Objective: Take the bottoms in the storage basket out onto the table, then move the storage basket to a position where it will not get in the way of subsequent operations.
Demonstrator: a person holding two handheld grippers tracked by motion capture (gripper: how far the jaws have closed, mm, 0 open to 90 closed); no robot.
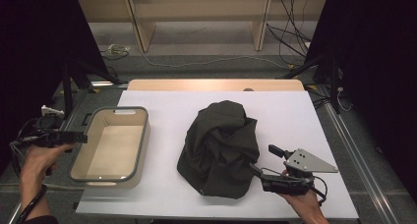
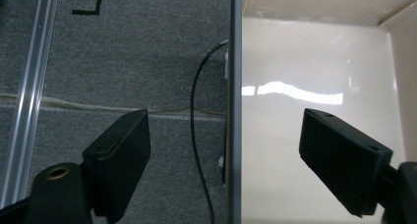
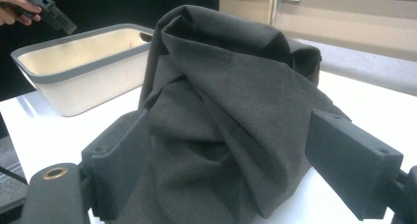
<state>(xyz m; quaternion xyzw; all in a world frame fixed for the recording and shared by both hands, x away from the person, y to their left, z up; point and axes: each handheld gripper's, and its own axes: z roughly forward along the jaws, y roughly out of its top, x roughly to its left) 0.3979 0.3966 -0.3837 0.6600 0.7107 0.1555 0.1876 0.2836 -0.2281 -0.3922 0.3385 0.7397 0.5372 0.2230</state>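
The right gripper [image 3: 231, 160] has its jaws wide apart with the crumpled dark grey cloth [image 3: 226, 101] bulging between them, unpinched; I judge the grab is the step in hand, so next those jaws must close on a fold; the left gripper [image 2: 226, 155], jaws apart, straddles the grey rim of the cream plastic tub [image 2: 235, 86]; its own view alone shows that straddle.

A recording lab or studio: black curtains [image 1: 29, 47] flank a white tabletop [image 1: 162, 194], tripod legs [image 1: 74, 71] stand on grey carpet [image 1: 206, 62], and loose cables [image 1: 290, 42] trail across it.
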